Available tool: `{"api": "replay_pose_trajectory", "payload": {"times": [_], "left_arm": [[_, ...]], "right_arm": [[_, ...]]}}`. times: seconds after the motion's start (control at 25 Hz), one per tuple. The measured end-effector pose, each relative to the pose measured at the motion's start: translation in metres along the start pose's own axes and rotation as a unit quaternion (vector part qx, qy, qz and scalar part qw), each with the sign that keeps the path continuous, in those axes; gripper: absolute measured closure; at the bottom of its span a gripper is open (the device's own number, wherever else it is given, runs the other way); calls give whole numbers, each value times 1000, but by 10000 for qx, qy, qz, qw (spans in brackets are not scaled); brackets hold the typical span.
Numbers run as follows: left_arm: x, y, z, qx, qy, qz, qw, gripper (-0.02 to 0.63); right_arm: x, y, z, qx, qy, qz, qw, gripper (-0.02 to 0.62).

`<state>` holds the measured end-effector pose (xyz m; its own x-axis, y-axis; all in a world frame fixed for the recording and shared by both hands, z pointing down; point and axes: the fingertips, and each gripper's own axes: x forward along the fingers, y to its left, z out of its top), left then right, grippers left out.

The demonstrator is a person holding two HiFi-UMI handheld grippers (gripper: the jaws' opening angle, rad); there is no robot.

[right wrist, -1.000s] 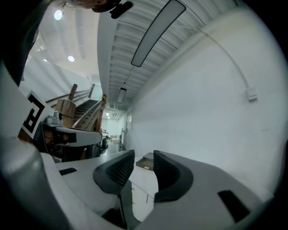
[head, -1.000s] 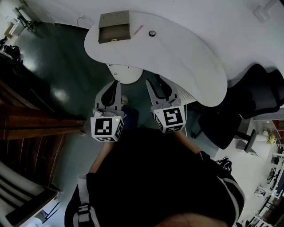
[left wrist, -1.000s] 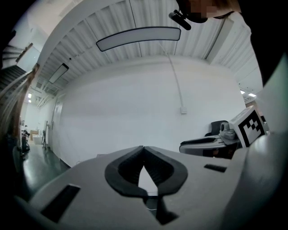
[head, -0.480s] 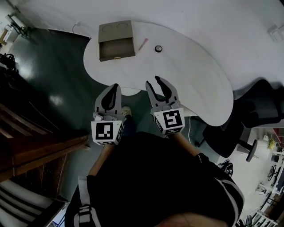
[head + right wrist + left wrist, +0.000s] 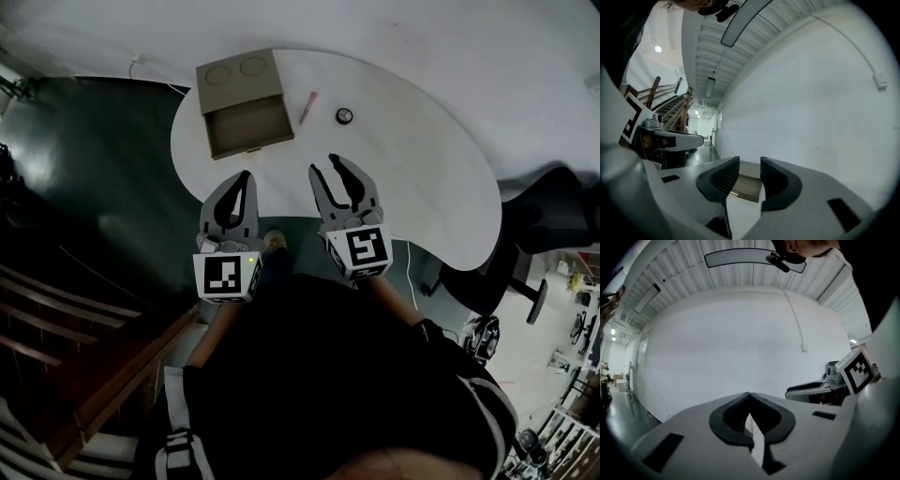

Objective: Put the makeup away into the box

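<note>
On the white curved table (image 5: 412, 169) stands a brown box (image 5: 231, 86) with its drawer (image 5: 249, 127) pulled out toward me. To its right lie a thin pink makeup stick (image 5: 307, 108) and a small round compact (image 5: 344, 115). My left gripper (image 5: 243, 178) is shut and empty, with its tips just over the table's near edge below the drawer. In the left gripper view its tips (image 5: 749, 394) meet. My right gripper (image 5: 330, 166) stands open with nothing in it, short of the stick and compact. Between its fingers (image 5: 750, 163) the box (image 5: 746, 185) shows.
A black office chair (image 5: 553, 216) stands past the table's right end. Wooden stairs (image 5: 84, 375) run along the left over dark green floor (image 5: 103, 178). A white wall (image 5: 422, 47) backs the table. My body fills the lower part of the head view.
Both grippers have travelled forward together and now reach the table's near edge. The box, stick and compact sit closer in the head view. Neither gripper's jaws have visibly changed.
</note>
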<state>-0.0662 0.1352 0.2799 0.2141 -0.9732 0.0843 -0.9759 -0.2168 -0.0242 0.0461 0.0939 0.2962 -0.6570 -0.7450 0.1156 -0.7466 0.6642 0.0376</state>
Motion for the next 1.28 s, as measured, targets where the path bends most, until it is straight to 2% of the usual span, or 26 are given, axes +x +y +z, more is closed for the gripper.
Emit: {"api": "replay_pose_trajectory", "payload": {"times": [0.24,0.48,0.76,1.04,1.28], "left_arm": [[32,19,-4,-58,7,-427,9991,598],[49,28,-13,-211,119,-633,9977,598],[64,39,-30,-363,319,-597,9970,598],[92,50,-41,-350,619,-478,9963,598],[116,50,-53,-255,829,-551,9947,598]], "right_arm": [[30,-6,-6,36,150,-302,9994,445],[46,-11,-12,114,372,-497,9980,445],[68,-19,-30,210,669,-444,9965,445],[104,-33,-50,210,898,-321,9952,445],[129,-50,-78,201,1347,-340,9901,445]]}}
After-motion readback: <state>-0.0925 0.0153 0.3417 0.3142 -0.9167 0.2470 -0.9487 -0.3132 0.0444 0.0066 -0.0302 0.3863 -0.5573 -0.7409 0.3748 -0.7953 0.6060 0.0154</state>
